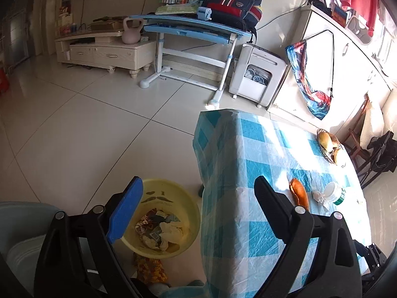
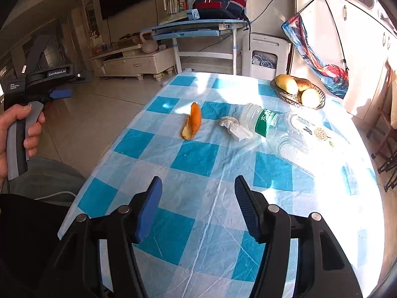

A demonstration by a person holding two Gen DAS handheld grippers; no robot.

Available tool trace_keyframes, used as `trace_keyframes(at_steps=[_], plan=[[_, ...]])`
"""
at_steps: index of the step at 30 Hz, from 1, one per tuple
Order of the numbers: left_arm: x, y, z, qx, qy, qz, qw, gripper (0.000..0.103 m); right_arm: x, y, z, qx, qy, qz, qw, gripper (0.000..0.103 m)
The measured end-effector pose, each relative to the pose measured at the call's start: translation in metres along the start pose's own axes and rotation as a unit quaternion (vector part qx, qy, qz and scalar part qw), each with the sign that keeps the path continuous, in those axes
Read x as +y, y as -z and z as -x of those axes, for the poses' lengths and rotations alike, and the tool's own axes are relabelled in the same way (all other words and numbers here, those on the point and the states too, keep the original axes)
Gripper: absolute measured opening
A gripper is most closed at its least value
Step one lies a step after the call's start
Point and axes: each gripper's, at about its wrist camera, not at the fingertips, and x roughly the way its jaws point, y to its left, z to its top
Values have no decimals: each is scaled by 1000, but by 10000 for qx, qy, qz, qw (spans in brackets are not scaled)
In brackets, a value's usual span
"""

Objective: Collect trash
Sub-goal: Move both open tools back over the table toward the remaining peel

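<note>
Left gripper (image 1: 198, 198): jaws were wide apart with nothing between them, hanging over the worktop's left edge, one finger over the bin and the other over the cloth. The right wrist view caught it too, off to the left, with the person's hand (image 2: 15, 134) around the handle.

Right gripper (image 2: 197, 206): also spread apart and holding nothing, over the near end of the worktop.

Worktop (image 2: 198, 159): covered in a blue and white checked plastic cloth, bright sun washing out the right side.

Orange peel (image 2: 192, 121): lay on the cloth, mid-table, left of the other trash.

Crumpled tissue (image 2: 234, 126): just right of the peel, right up against the bottle's mouth end.

Plastic bottle (image 2: 285, 129): clear, green label, on its side, pretty much lost in the glare on the right.

Yellow bin (image 1: 171, 193): sat on the floor left of the worktop, with wrappers and crumpled paper (image 1: 161, 231) already in it.

Fruit basket (image 2: 297, 92): far right corner of the worktop, well apart from the trash.

Blue desk (image 2: 193, 28): far across the room, with a backpack (image 2: 220, 1) on top.
</note>
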Motion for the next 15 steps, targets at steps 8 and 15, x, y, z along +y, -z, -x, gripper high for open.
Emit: trace_keyframes(at_steps=[8,15], plan=[[-78,17,-33,471,312,-758,9955,88,-15,-7,-3,-37,10,185,9998,59],[-125,32,-61,829,373,-1215,9884,88,-24,-18,-33,203,-88,357,9991,60]])
